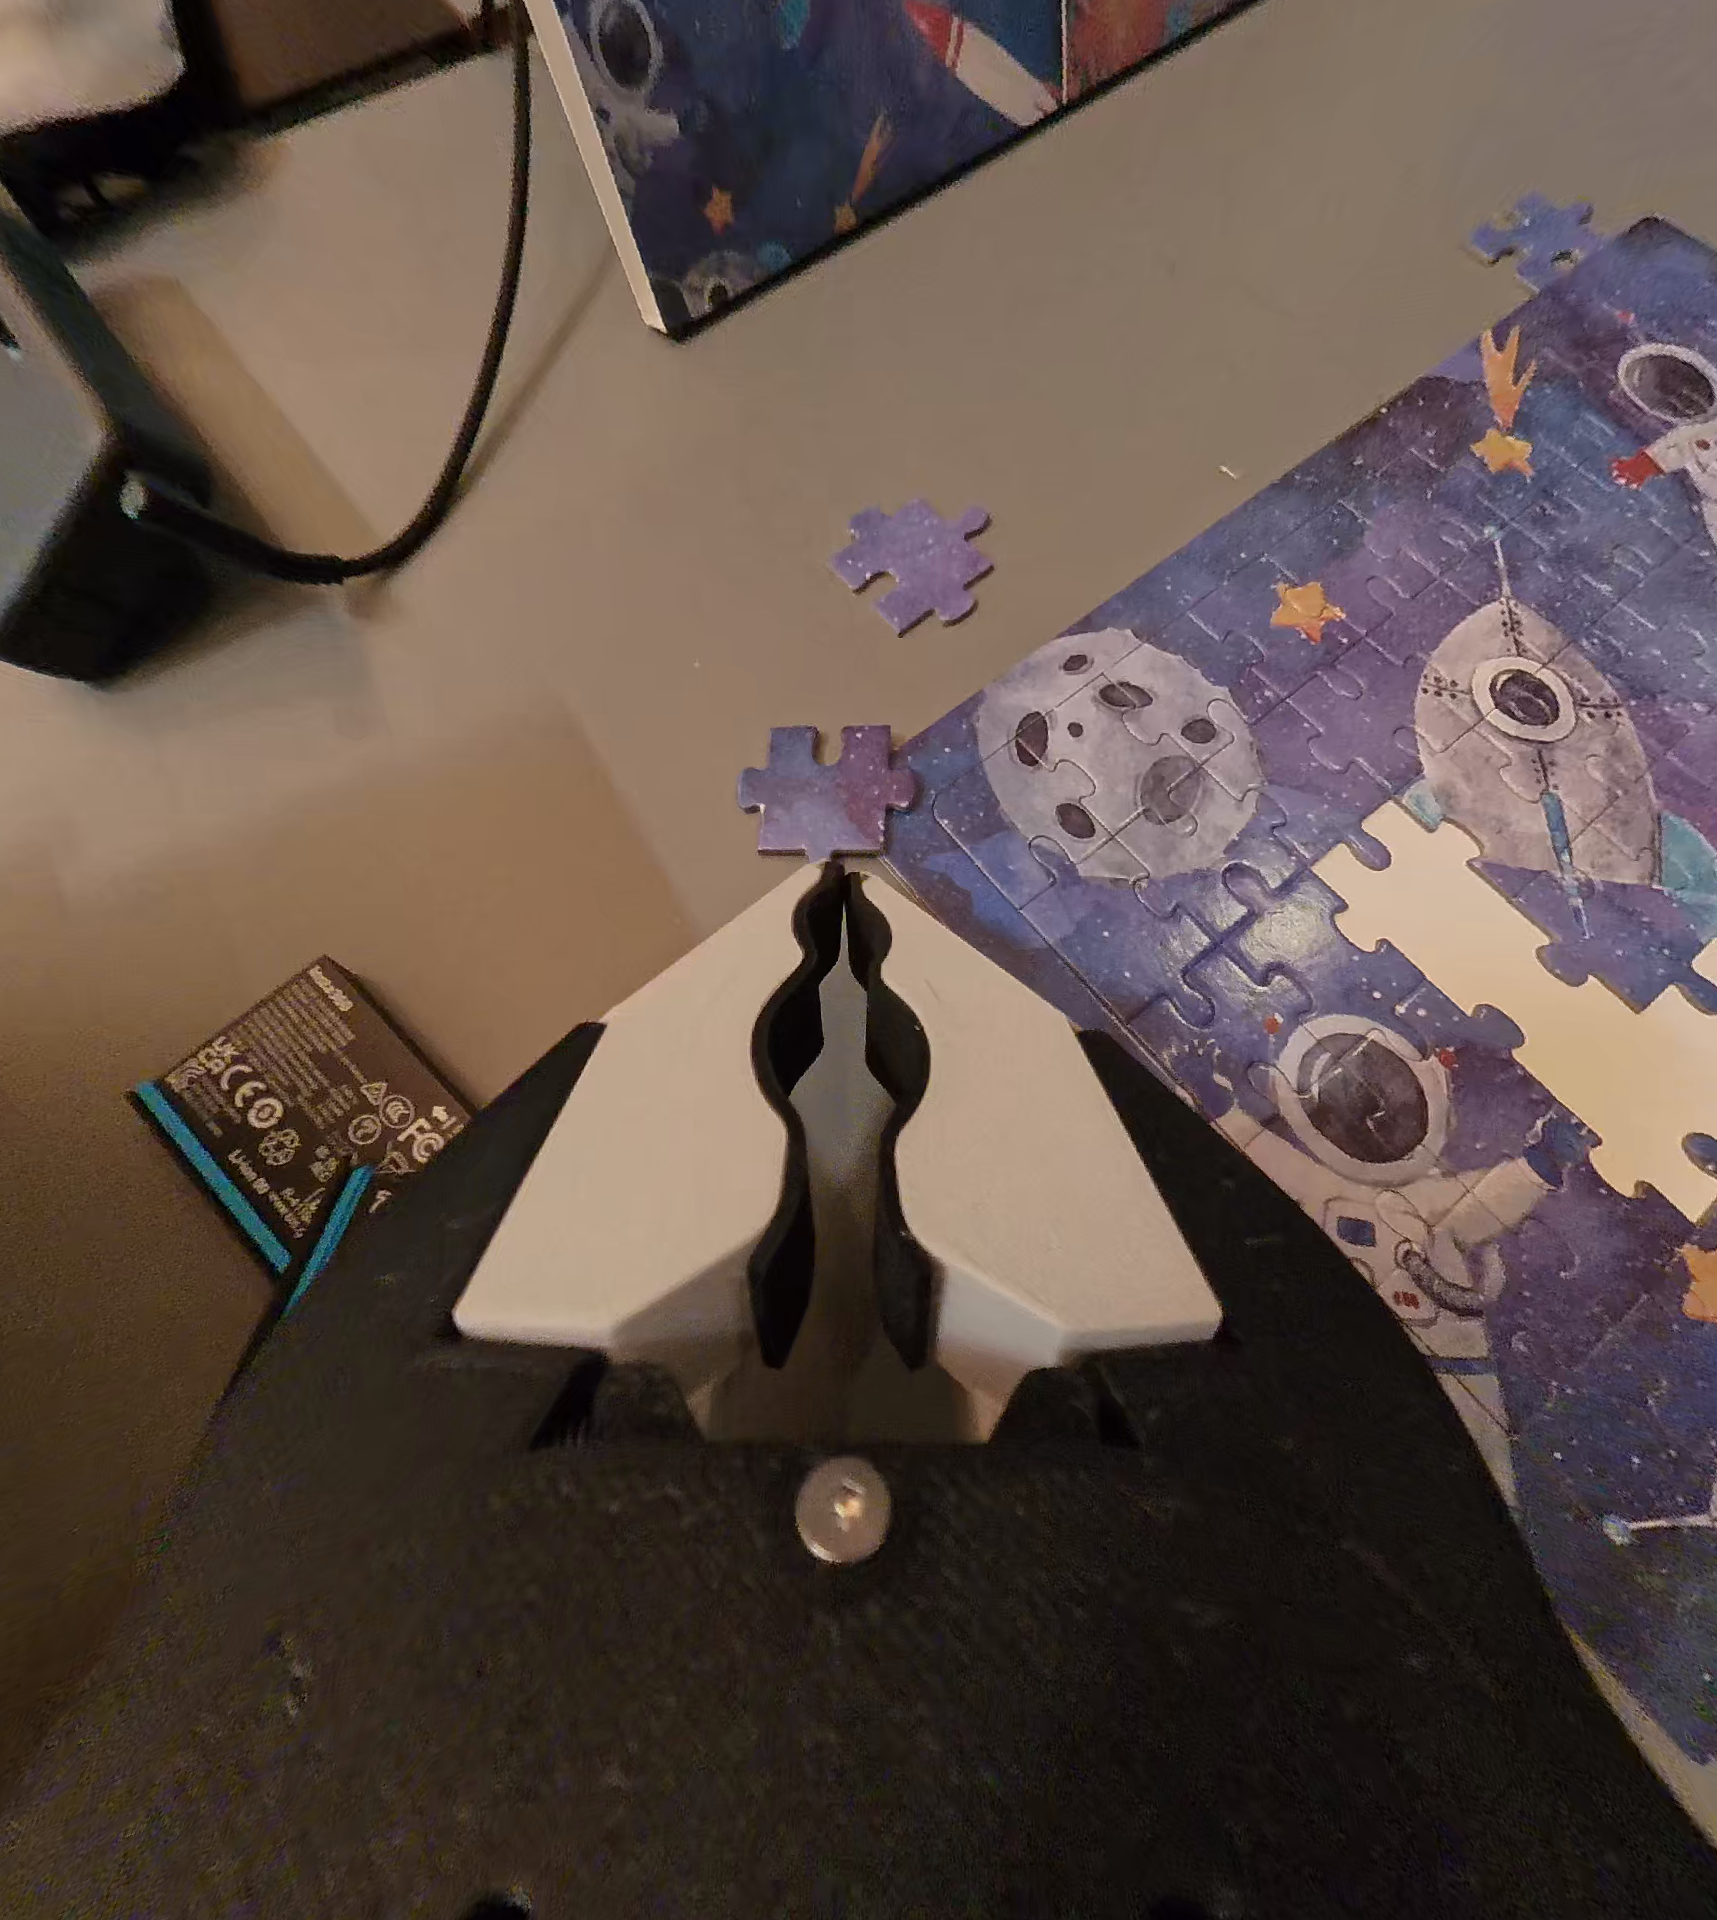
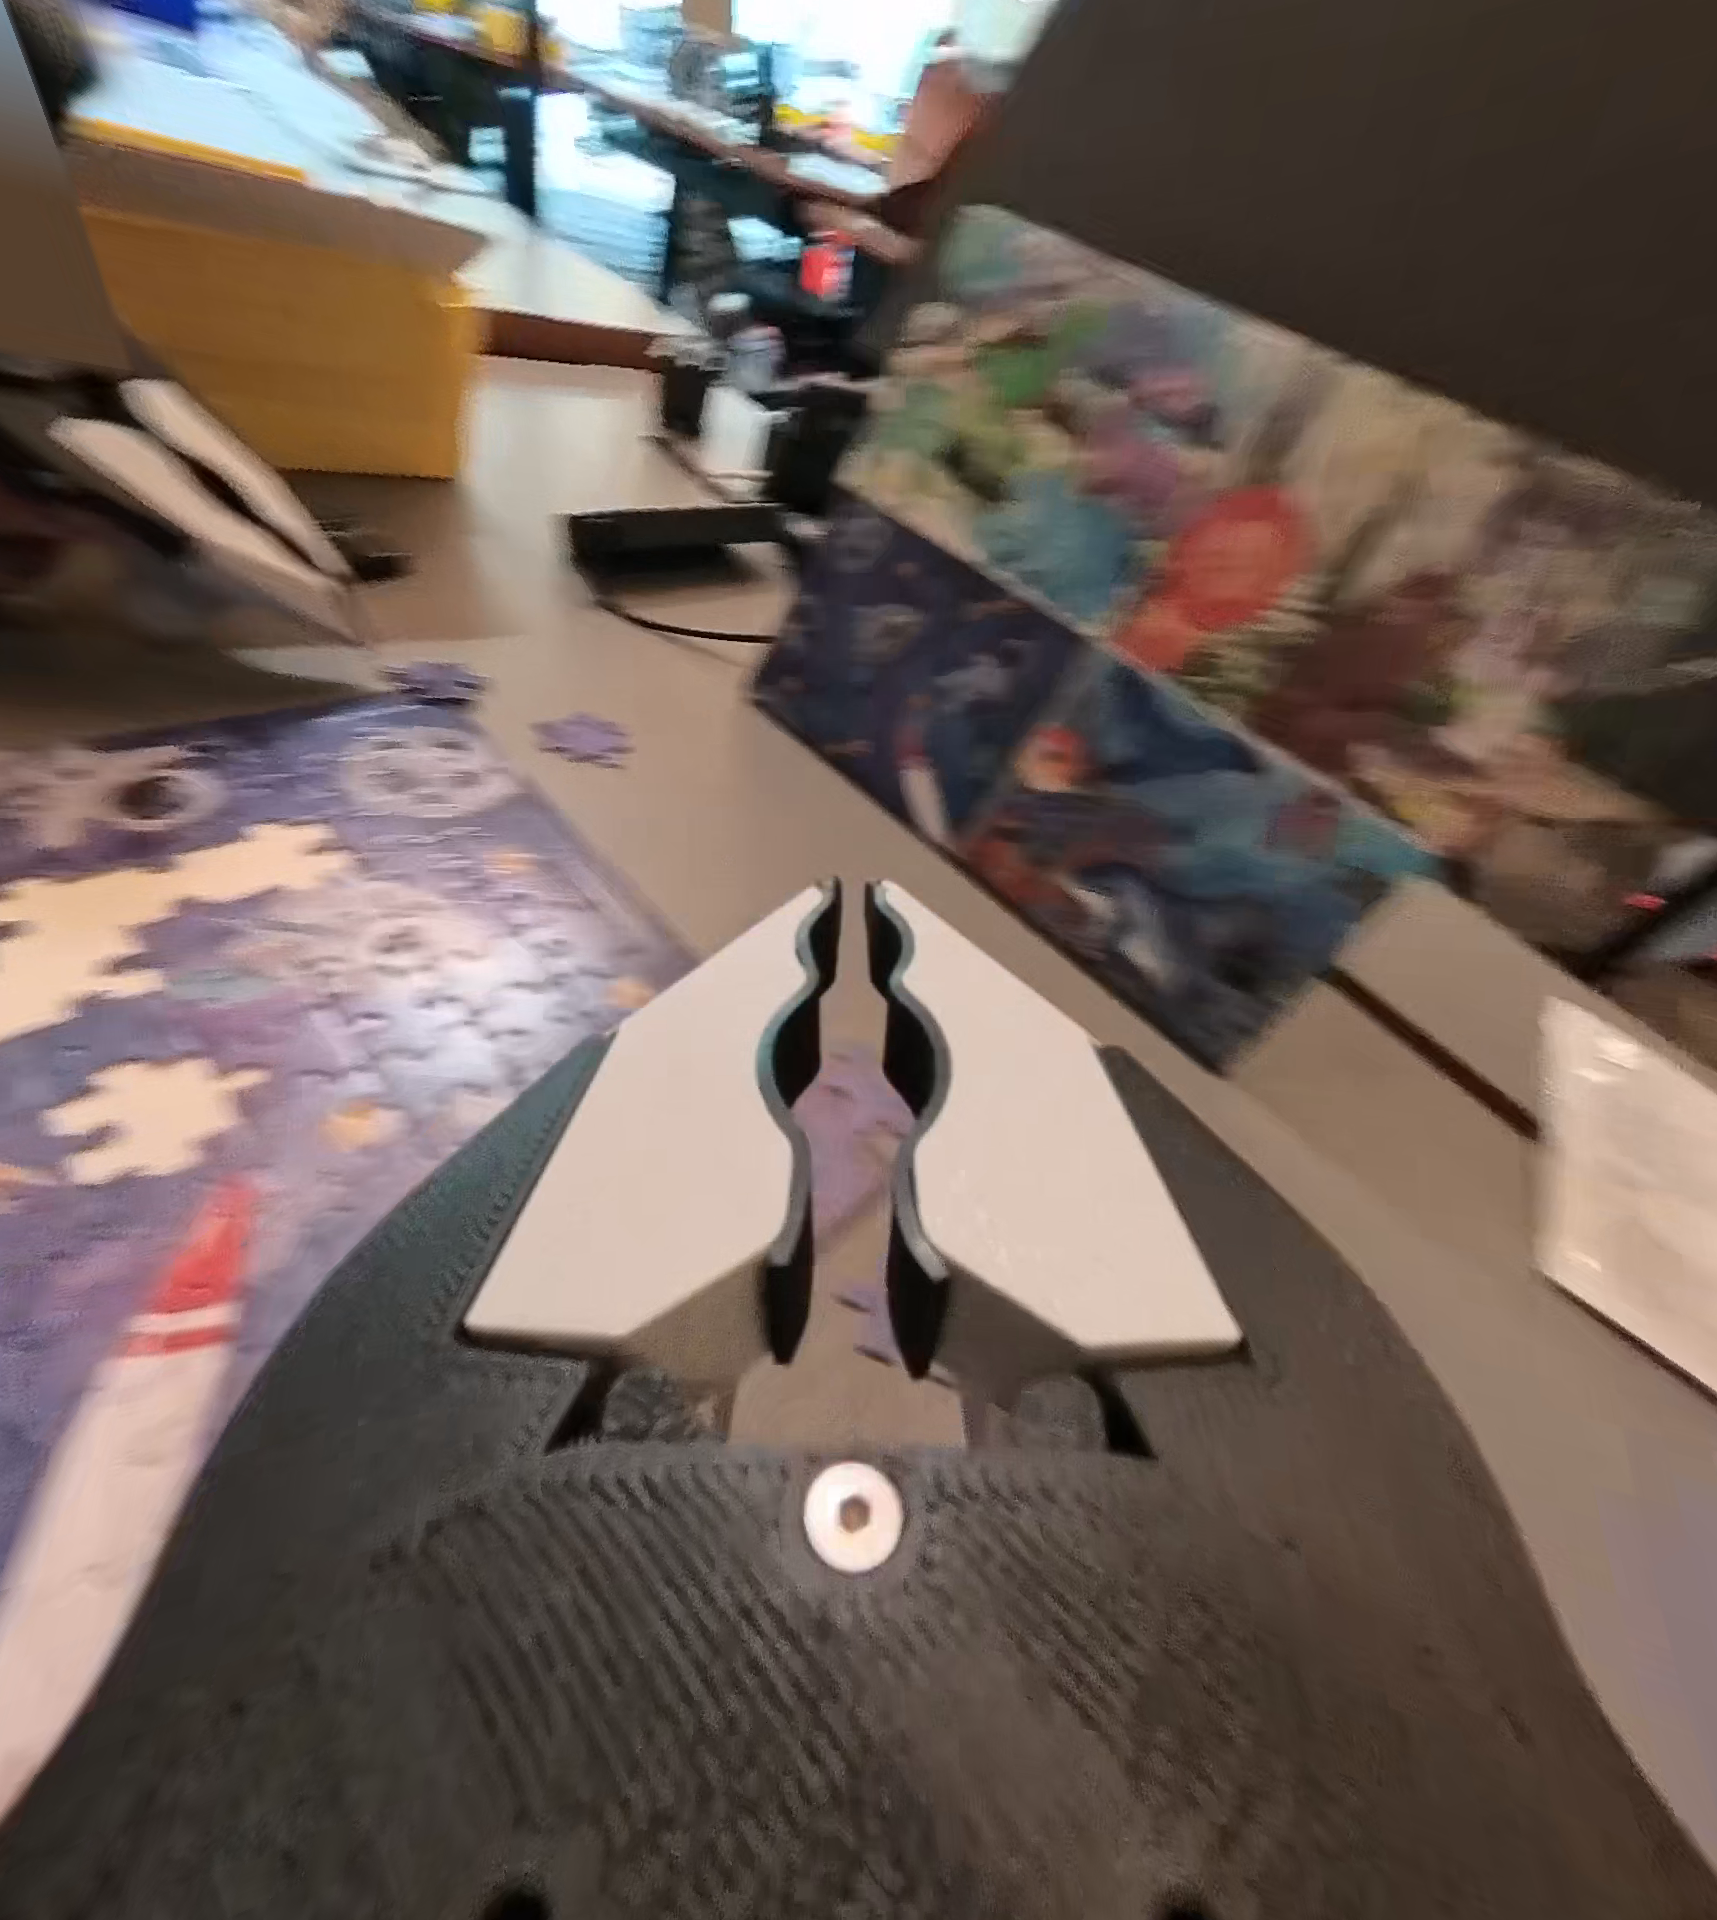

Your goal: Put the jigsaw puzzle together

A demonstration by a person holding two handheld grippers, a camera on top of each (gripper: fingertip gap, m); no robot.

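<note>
In the left wrist view, the space-themed jigsaw puzzle (image 1: 1353, 790) lies on the grey table at the right, with white gaps (image 1: 1519, 977) in its middle. My left gripper (image 1: 843, 875) is shut on the lower edge of a purple puzzle piece (image 1: 826, 795), held just off the puzzle's near-left corner. Another loose purple piece (image 1: 916, 561) lies beyond it. In the blurred right wrist view, my right gripper (image 2: 852, 888) is shut with nothing between its tips, above the table beside the puzzle (image 2: 241, 935). A purple piece (image 2: 849, 1122) shows on the table below its fingers.
The puzzle box (image 1: 833, 135) stands at the back, and shows in the right wrist view (image 2: 1041, 790). A black device (image 1: 2, 447) with a cable (image 1: 490, 343) sits at the left. A black card (image 1: 303, 1101) lies near my left gripper. More loose pieces (image 1: 1540, 244) lie past the puzzle. Spacing between my two grippers at the tips: around 30 cm. About 10 cm separates my left fingertips from the black card (image 1: 303, 1101).
</note>
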